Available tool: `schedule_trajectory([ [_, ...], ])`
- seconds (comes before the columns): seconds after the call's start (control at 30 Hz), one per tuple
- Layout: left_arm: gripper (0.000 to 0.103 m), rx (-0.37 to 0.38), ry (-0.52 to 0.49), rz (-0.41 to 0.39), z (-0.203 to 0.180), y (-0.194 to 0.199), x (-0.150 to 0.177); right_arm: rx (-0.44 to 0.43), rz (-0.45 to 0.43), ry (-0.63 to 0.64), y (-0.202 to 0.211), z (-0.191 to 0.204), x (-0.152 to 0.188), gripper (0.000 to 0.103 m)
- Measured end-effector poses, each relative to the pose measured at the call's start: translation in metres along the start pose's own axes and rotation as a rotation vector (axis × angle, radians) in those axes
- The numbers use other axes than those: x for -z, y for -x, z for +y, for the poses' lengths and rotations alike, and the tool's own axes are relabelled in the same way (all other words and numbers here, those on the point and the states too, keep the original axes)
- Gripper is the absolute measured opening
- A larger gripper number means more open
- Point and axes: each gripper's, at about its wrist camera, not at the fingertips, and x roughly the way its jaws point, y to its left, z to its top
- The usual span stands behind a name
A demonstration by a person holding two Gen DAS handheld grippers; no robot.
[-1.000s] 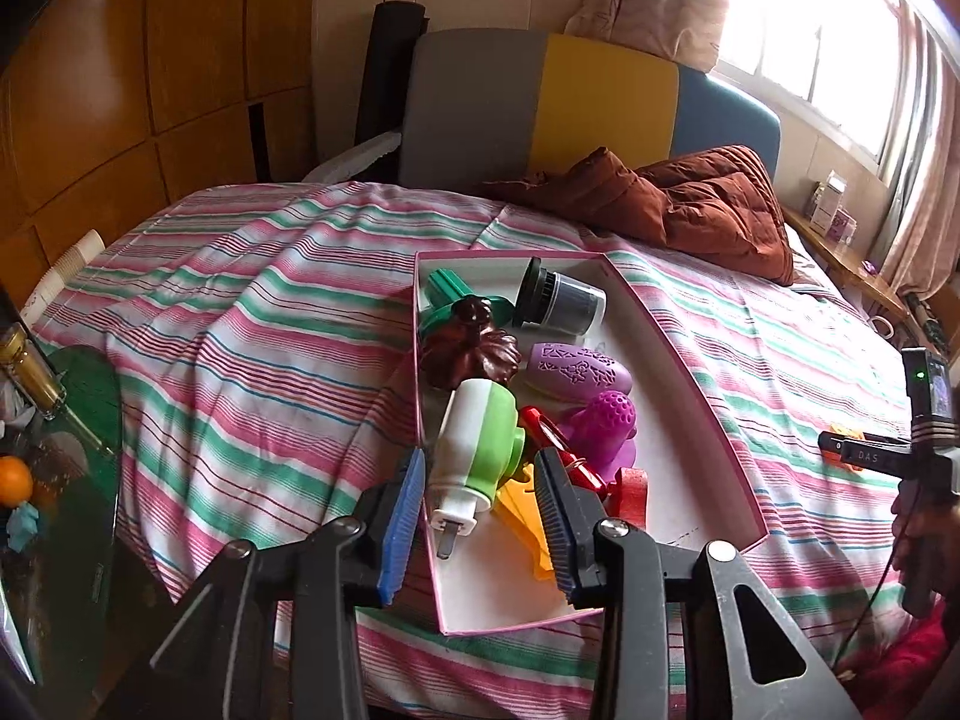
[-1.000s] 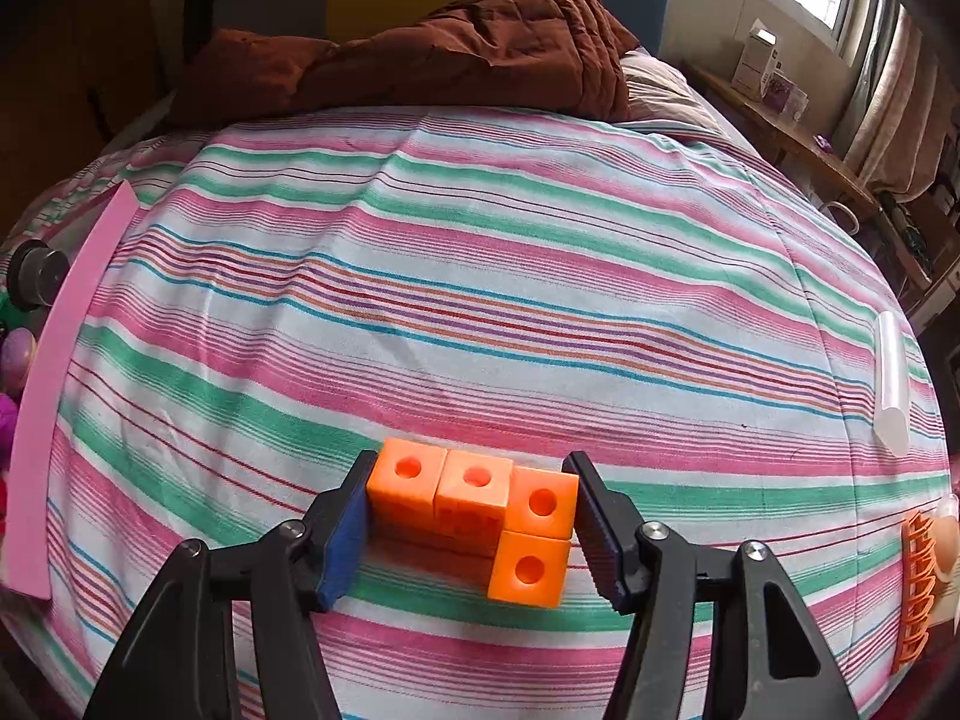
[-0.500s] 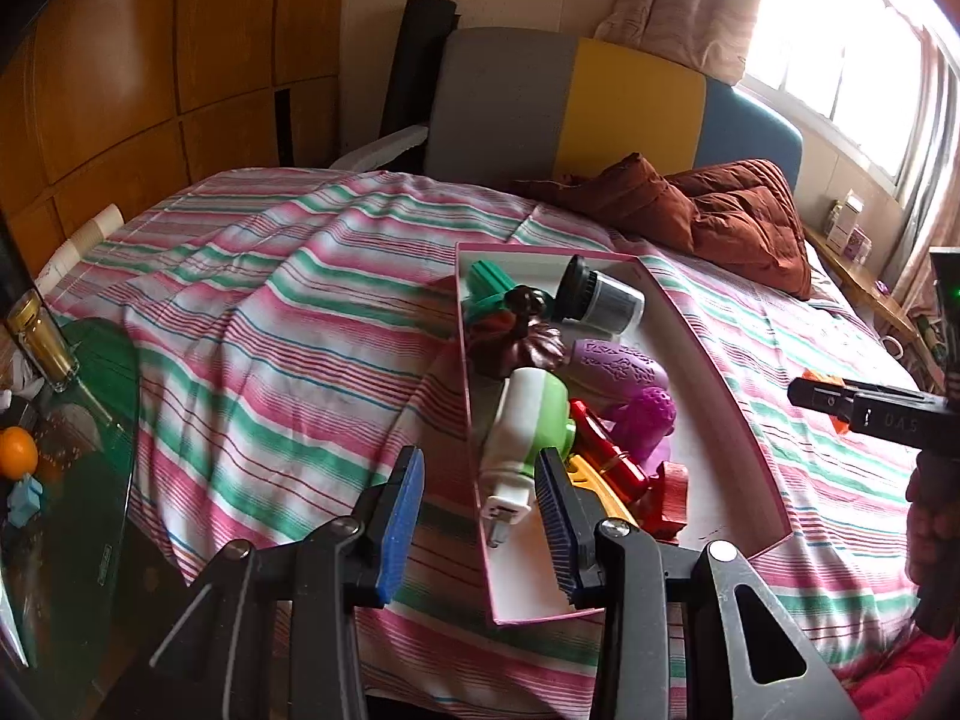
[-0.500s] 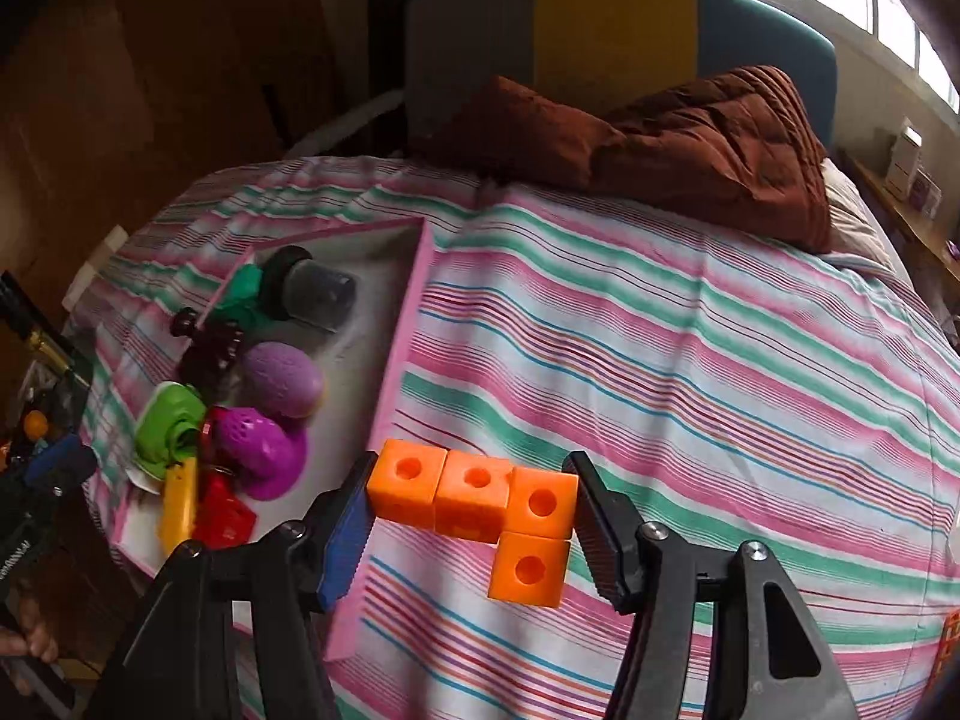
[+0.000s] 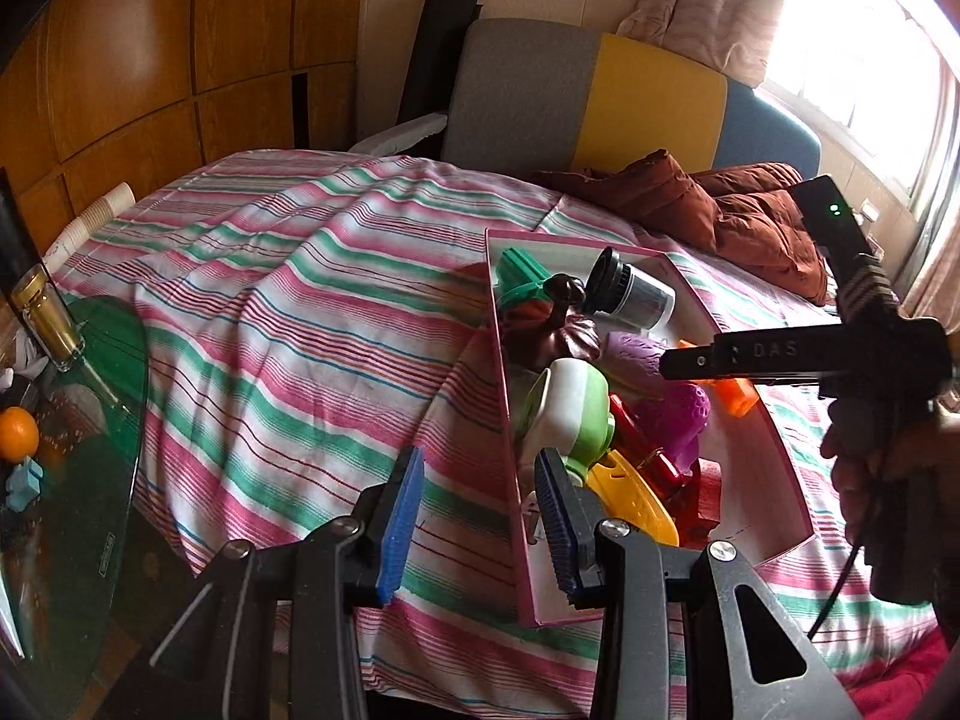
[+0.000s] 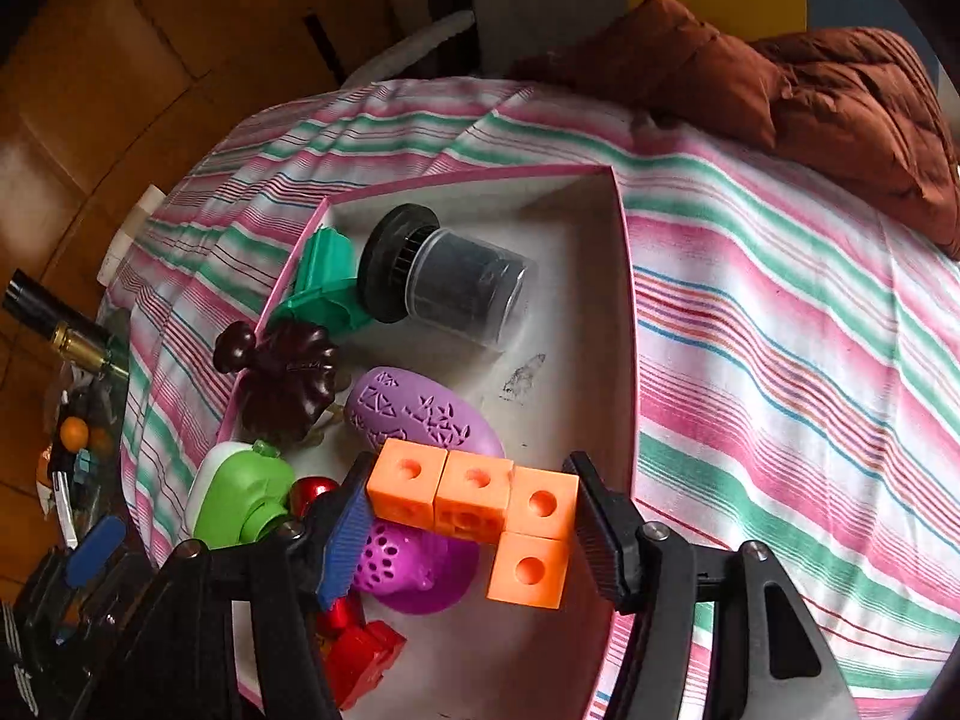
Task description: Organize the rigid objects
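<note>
Clearly, the orange L-shaped block piece (image 6: 486, 510), four cubes joined, was pinched between the two fingers of the right gripper (image 6: 471, 531) and hung above the pink-rimmed box (image 6: 627, 324), over its near end. Under the block, inside the box, lay a magenta perforated toy (image 6: 414, 570), with a purple oval toy (image 6: 420, 414) just beyond it. Farther into the box lay a clear jar with a black lid (image 6: 447, 279) on its side, a green plastic piece (image 6: 324, 288) against the box's left wall, and a dark brown pumpkin-shaped toy (image 6: 288, 381) beside that wall. A green-and-white toy (image 6: 240, 498) and red pieces (image 6: 360, 654) sat at the box's near left corner. The left gripper (image 5: 477, 525) stood spread with nothing between its fingers, at the box's near left wall. The box rested on a striped bedspread (image 5: 288, 324), with a rust-brown quilt (image 6: 840, 96) beyond the box's far end.
</note>
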Motion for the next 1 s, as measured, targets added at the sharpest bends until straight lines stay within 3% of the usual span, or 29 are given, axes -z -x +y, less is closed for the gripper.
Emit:
schedule_trajectory([
  [0.2, 0.044, -0.001, 0.002, 0.004, 0.001, -0.004, 0.0, -0.019, -0.011, -0.015, -0.006, -0.003, 0.002, 0.062],
  [0.4, 0.046, -0.001, -0.004, 0.003, 0.0, -0.003, 0.001, 0.018, -0.06, -0.002, 0.002, 0.0, 0.007, 0.062],
  [0.67, 0.063, -0.015, -0.019, -0.021, -0.008, 0.007, 0.0, 0.082, -0.172, 0.018, 0.028, 0.005, 0.021, 0.063],
  [1.0, 0.085, -0.04, -0.054, -0.067, -0.027, 0.027, 0.002, 0.252, -0.324, 0.031, 0.077, 0.007, 0.074, 0.063],
])
